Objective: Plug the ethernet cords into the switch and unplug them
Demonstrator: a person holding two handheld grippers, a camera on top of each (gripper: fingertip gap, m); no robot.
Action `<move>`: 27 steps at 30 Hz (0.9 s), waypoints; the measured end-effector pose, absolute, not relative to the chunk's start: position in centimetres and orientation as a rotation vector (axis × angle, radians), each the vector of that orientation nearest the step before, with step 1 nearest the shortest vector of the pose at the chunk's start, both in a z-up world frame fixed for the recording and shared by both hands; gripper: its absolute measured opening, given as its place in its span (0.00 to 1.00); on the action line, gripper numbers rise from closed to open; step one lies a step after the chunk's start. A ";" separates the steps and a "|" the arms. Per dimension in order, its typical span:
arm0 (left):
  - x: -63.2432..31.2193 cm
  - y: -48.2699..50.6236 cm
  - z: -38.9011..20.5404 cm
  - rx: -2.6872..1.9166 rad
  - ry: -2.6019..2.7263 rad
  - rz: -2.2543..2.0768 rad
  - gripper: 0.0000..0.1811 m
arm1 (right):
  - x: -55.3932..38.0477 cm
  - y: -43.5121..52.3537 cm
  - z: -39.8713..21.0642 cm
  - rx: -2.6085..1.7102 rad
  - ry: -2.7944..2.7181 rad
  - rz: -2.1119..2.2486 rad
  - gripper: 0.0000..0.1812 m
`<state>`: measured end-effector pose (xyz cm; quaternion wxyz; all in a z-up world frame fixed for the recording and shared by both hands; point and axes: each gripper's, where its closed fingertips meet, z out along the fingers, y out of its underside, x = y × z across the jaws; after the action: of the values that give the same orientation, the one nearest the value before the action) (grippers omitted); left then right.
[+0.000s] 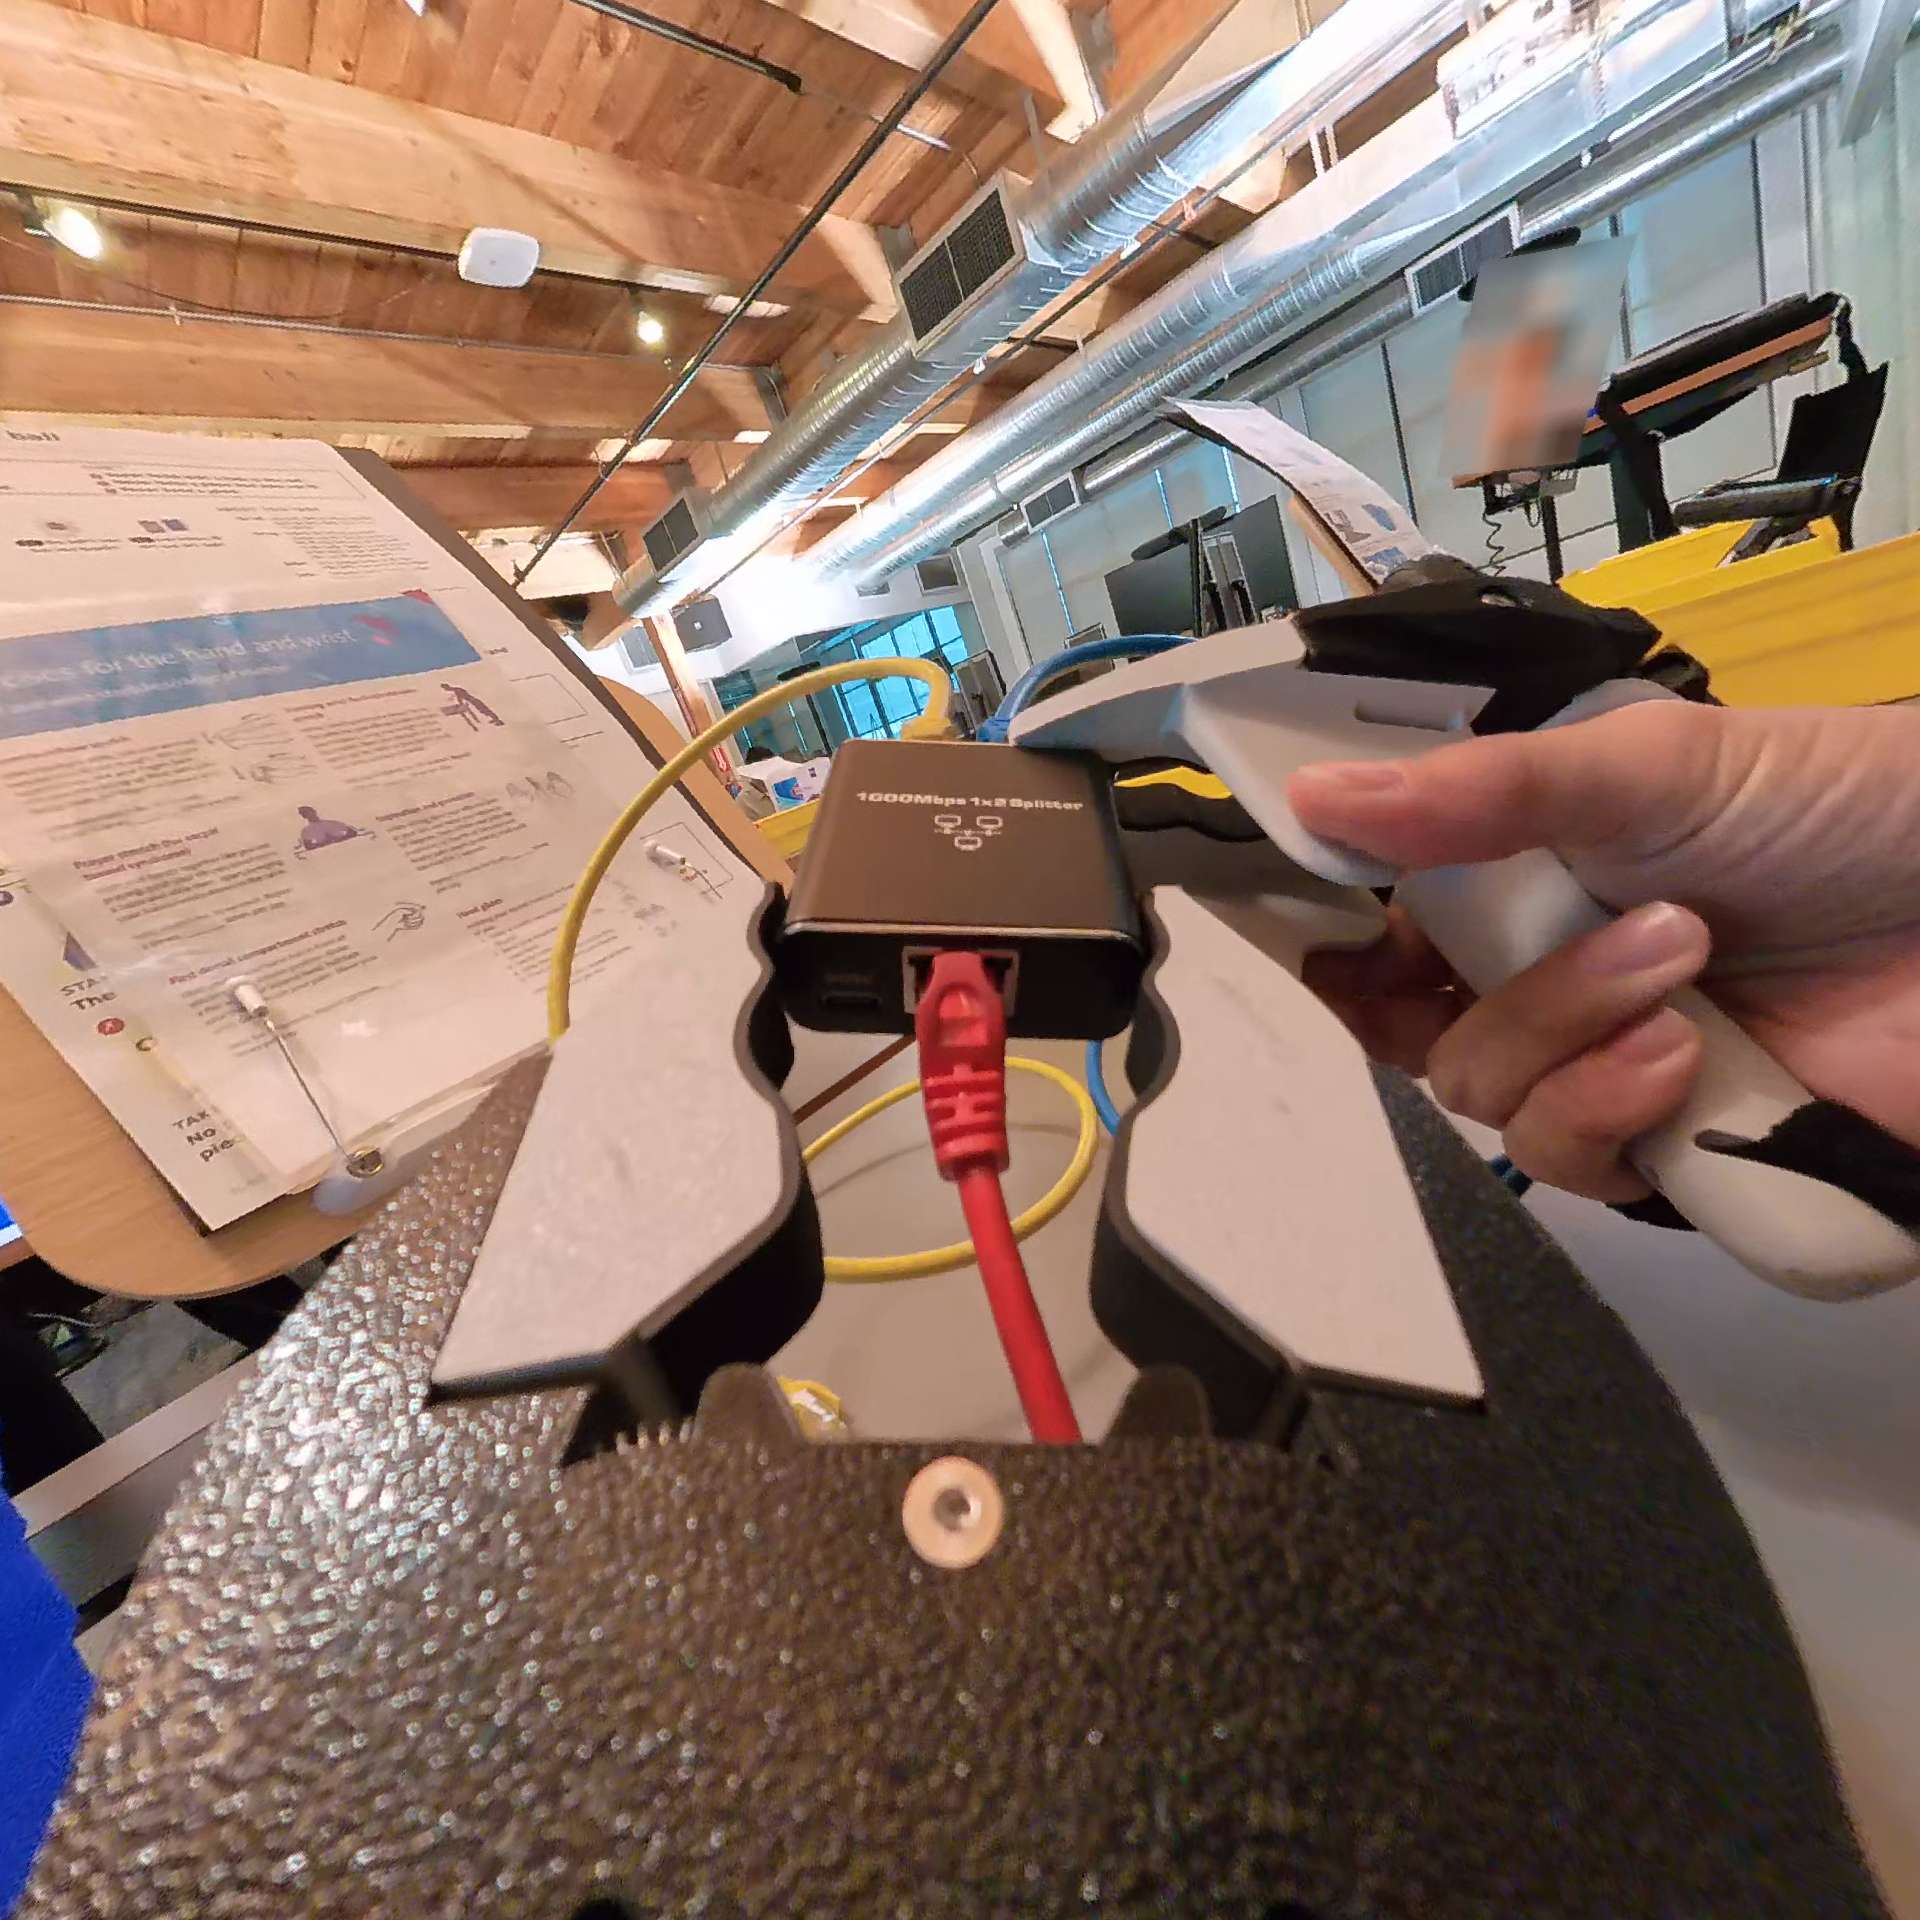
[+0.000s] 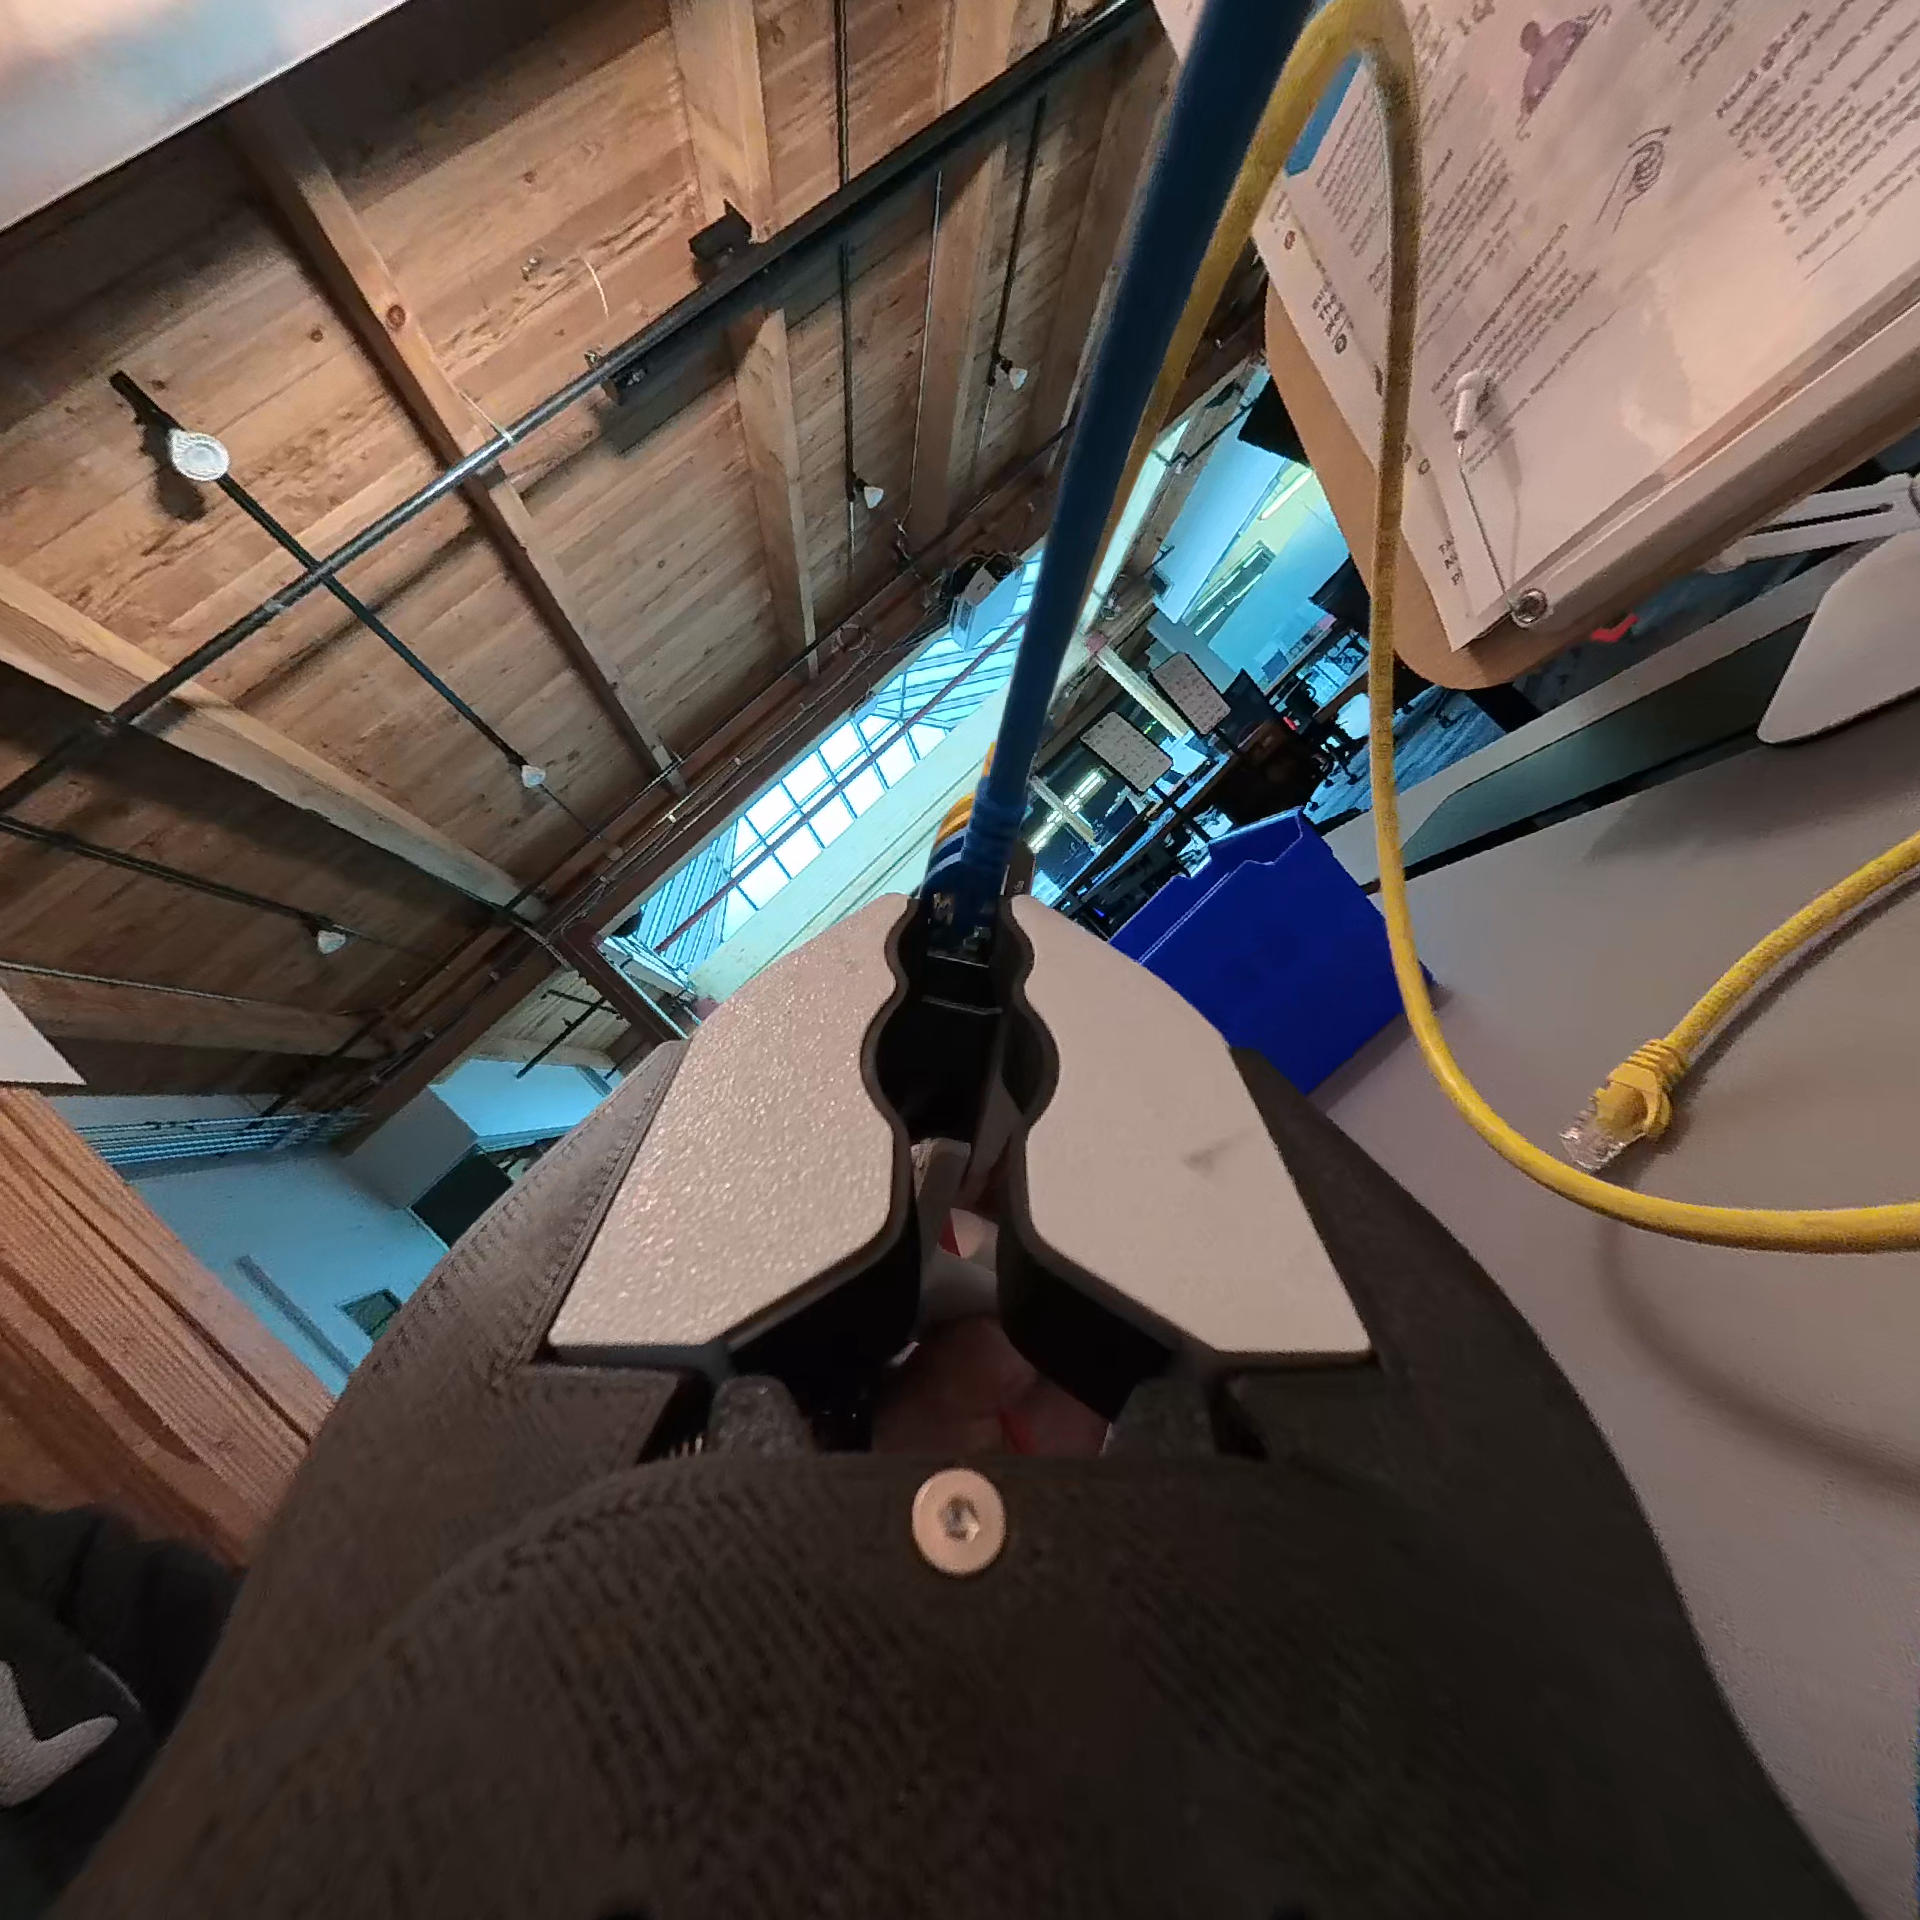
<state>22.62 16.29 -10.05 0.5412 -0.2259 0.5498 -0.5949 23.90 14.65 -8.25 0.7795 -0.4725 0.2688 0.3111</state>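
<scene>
Left wrist camera sits close behind its fingers, tilted up toward the ceiling and far windows. Right wrist camera looks steeply up. Both see the yellow cord [image 1: 665, 790] [image 2: 1392, 727] and the poster board [image 1: 260, 790] [image 2: 1621, 260].

A laminated instruction sheet [image 1: 260, 790] leans on a wooden board [image 1: 94, 1195] at the tabletop's [image 2: 1714, 935] edge; a blue bin [image 2: 1262, 940] stands beyond.
</scene>
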 end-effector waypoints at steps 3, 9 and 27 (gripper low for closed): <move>22.6 16.2 -10.1 -0.540 1.307 -1.421 0.34 | 23.9 14.6 -8.2 -1.017 0.578 0.664 0.07; 22.8 16.2 -10.5 -0.553 1.329 -1.404 0.34 | 24.2 14.6 -8.8 -1.016 0.616 0.672 0.07; 23.1 19.1 -10.3 -0.674 1.223 -1.433 0.34 | 23.2 10.8 -3.3 -1.419 0.303 0.217 0.06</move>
<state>23.06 19.10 -10.31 0.5397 -0.2837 0.5145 -0.6030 23.19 10.79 -3.27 0.7429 -0.6475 0.1384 0.0990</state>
